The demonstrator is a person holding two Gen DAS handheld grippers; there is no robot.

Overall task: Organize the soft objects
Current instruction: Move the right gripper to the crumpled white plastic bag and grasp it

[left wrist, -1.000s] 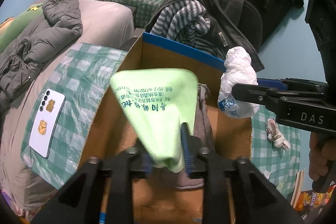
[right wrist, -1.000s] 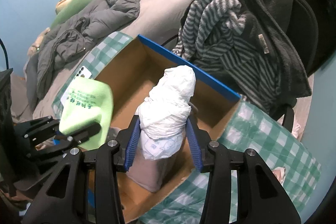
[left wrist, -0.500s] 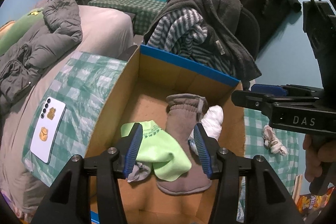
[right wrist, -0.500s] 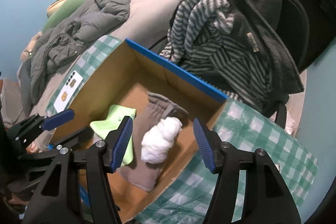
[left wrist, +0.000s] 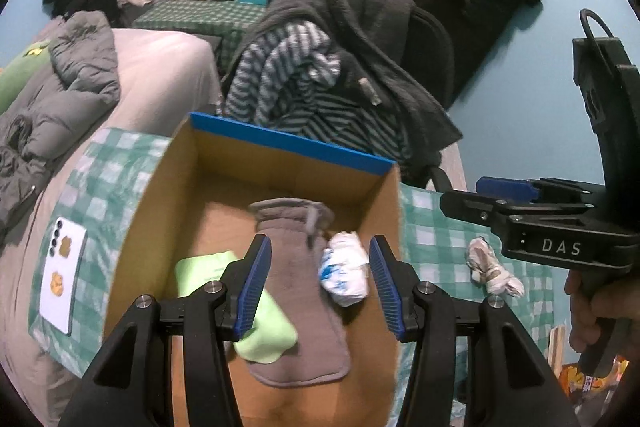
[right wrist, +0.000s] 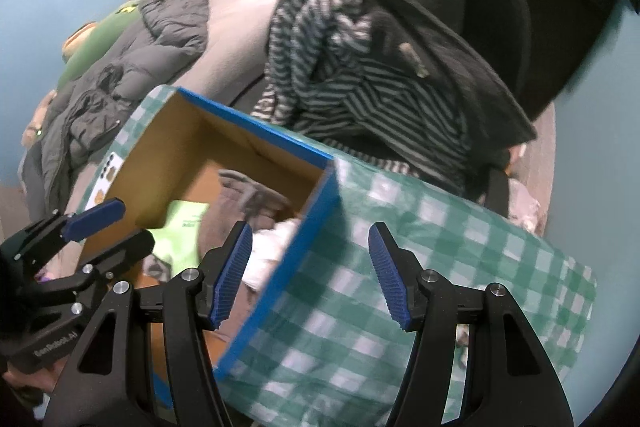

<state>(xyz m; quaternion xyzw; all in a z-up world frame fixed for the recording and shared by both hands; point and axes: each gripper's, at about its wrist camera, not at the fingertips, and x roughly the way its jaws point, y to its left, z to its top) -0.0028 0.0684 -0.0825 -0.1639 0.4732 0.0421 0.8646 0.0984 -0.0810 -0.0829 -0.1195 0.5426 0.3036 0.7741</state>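
Observation:
An open cardboard box (left wrist: pixel 280 151) with a blue rim stands on a green checked cloth (left wrist: pixel 436 243). Inside lie a grey sock (left wrist: pixel 296 287), a light green cloth (left wrist: pixel 264 331) and a white crumpled bag (left wrist: pixel 344 271). My left gripper (left wrist: pixel 318 287) is open and empty above the box. My right gripper (right wrist: pixel 310 273) is open and empty over the box's right corner (right wrist: pixel 316 203); it also shows at the right of the left wrist view (left wrist: pixel 520 195). The green cloth (right wrist: pixel 184 223) and white bag (right wrist: pixel 268 247) show in the right wrist view too.
A small crumpled wad (left wrist: pixel 492 267) lies on the checked cloth right of the box. A white phone (left wrist: pixel 62 283) lies left of it. A chair draped with striped and dark clothes (left wrist: pixel 320 83) stands behind. Grey jackets (left wrist: pixel 60 87) lie on the bed.
Both grippers opened and dropped their loads: the green cloth and the white bag now lie in the box. The right gripper has since moved right, over the box's corner.

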